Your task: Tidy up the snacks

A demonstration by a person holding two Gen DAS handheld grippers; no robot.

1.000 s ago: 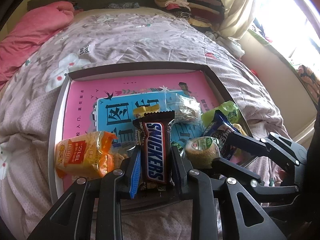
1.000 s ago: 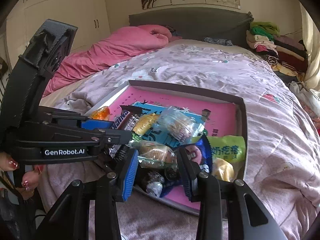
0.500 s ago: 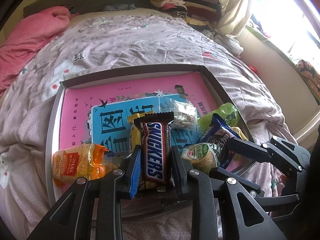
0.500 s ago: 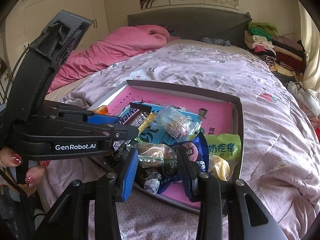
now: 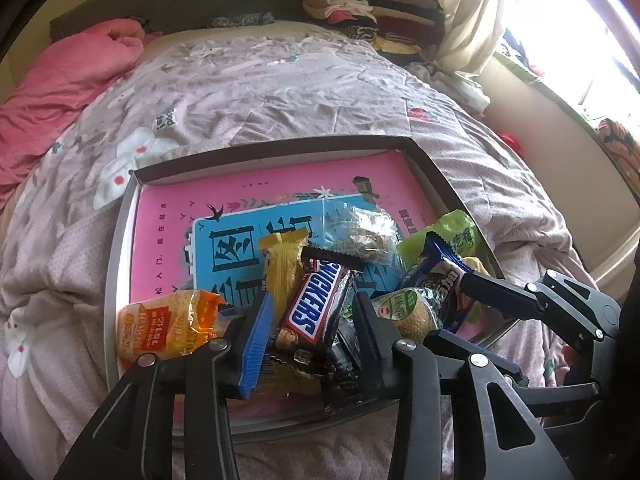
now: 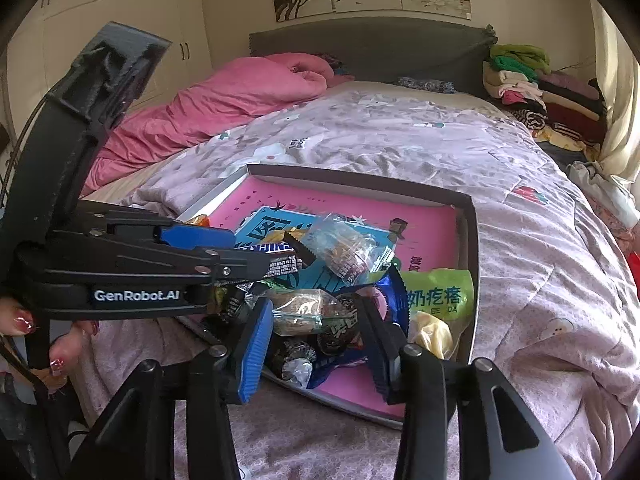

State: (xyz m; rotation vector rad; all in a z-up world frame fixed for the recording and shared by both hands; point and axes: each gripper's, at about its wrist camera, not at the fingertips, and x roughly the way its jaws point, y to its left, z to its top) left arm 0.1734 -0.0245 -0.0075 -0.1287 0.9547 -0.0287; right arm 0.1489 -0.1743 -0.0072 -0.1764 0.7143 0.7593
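A shallow box [image 5: 280,148] with a pink and blue bottom lies on the bed and holds a pile of snacks. My left gripper [image 5: 310,320] is shut on a Snickers bar [image 5: 316,302], which tilts to the right above the pile. My right gripper [image 6: 316,328] is open around a clear-wrapped cake [image 6: 302,312] and a blue Oreo pack [image 6: 340,336], not closed on them. Nearby lie a yellow candy [image 5: 282,264], an orange packet [image 5: 164,326], a green bag [image 6: 438,294] and a clear-wrapped snack [image 6: 344,250]. The left gripper also shows in the right wrist view [image 6: 256,258].
The box [image 6: 464,208] sits on a lilac flowered quilt [image 5: 260,92]. A pink duvet [image 6: 224,108] lies at the far left. Folded clothes [image 6: 532,88] are stacked by the headboard. A curtain and window [image 5: 560,40] are at the right.
My left gripper has lifted the Snickers bar and tilted it to the right. The right gripper has stayed open around the cake and the Oreo pack.
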